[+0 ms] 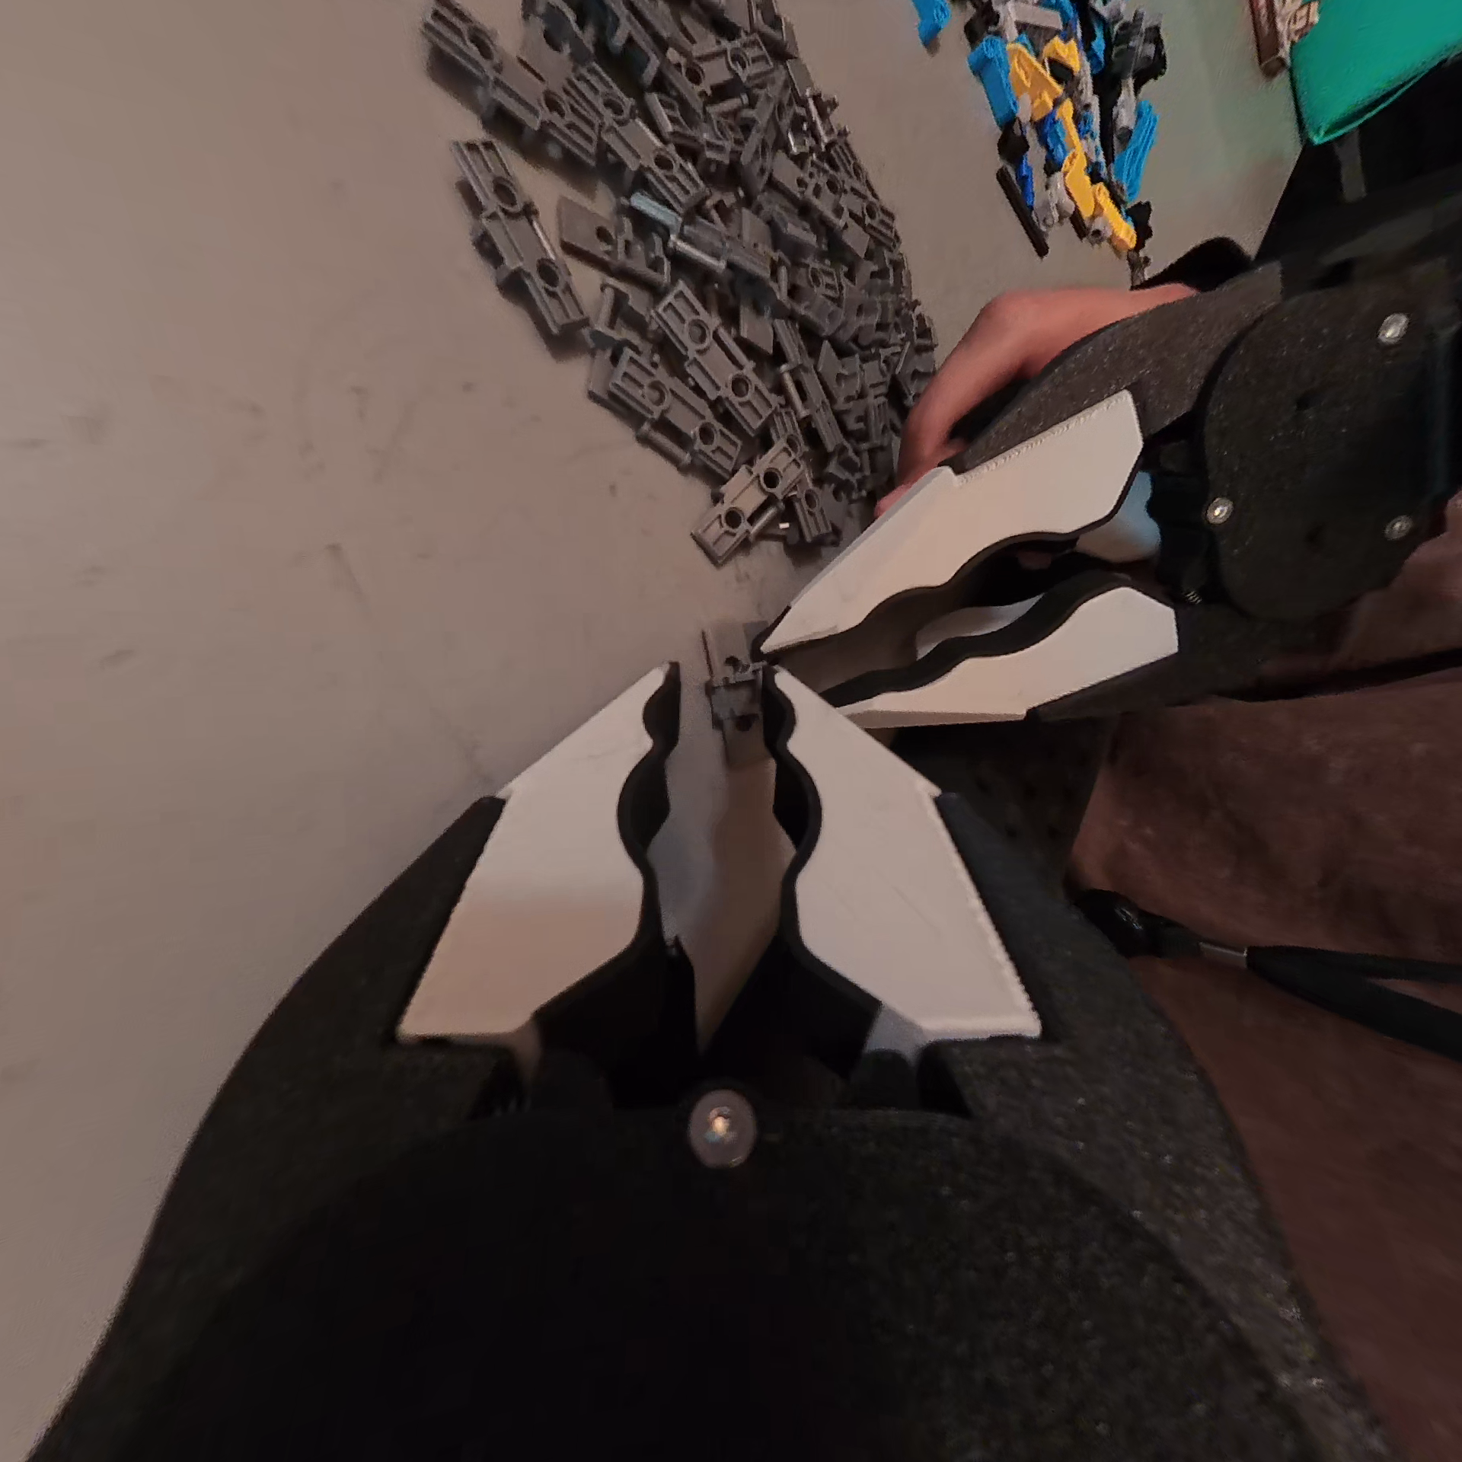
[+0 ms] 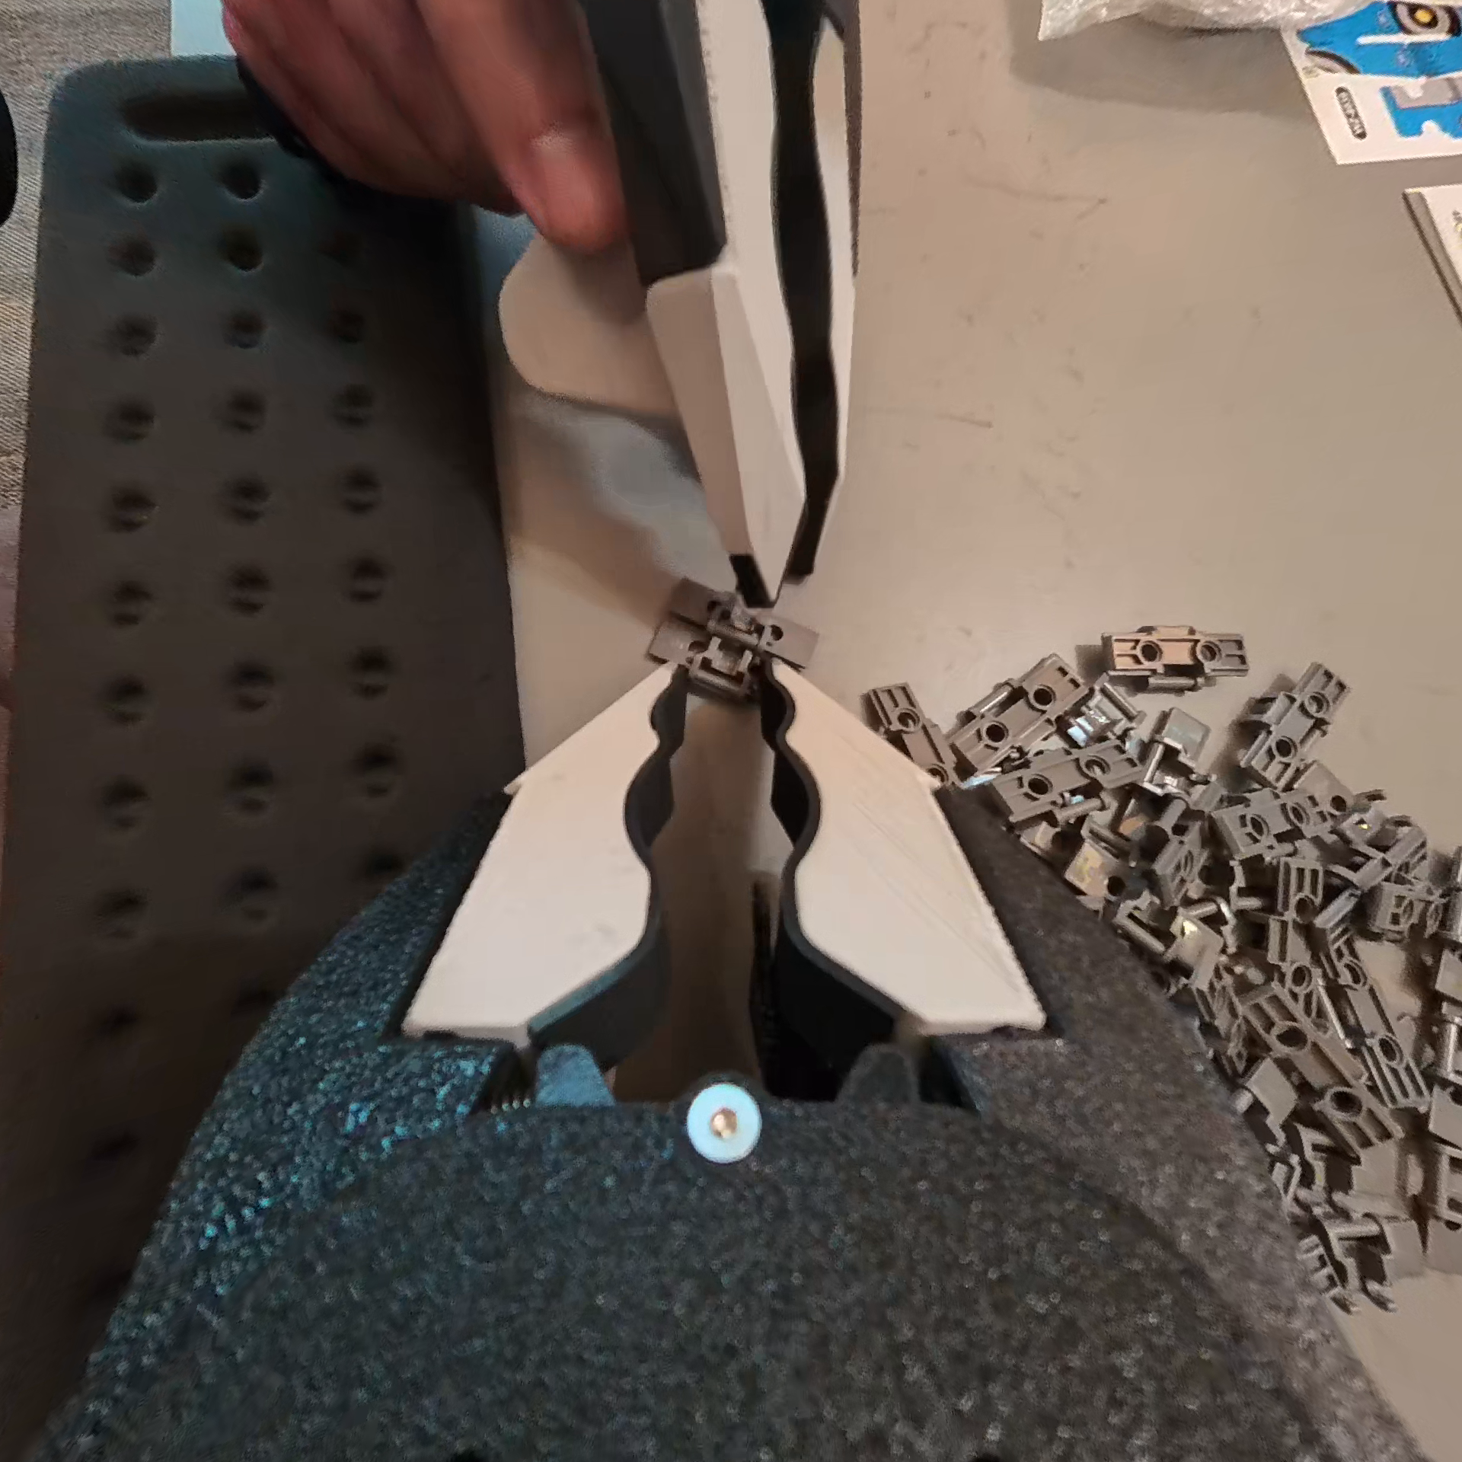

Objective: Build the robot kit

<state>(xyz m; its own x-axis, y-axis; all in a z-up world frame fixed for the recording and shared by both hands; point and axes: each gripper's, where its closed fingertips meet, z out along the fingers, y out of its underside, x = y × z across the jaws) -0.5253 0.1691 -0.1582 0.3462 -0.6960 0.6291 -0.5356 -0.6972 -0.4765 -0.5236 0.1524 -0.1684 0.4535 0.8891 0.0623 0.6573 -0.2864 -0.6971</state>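
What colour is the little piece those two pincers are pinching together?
Dark grey, like the loose pile of pieces beside it. The small linked piece shows best in the right wrist view.

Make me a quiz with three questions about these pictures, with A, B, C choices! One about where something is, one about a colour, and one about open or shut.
1. Where is the pile of loose grey pieces?
A. On the table, to the right of the right gripper
B. Inside a box
C. In a person's palm

2. What colours is the built model at the top of the left wrist view?
A. Red and green
B. All pink
C. Blue, yellow and black

3. How are the jaws of the left gripper and the right gripper?
A. Both wide open, holding nothing
B. Both closed on the joined grey pieces
C. One is lying flat on the table

Answers:
1. A: the pile spreads over the table beside that gripper.
2. C: those colours show on the model.
3. B: both grippers' tips meet at the joined pieces.
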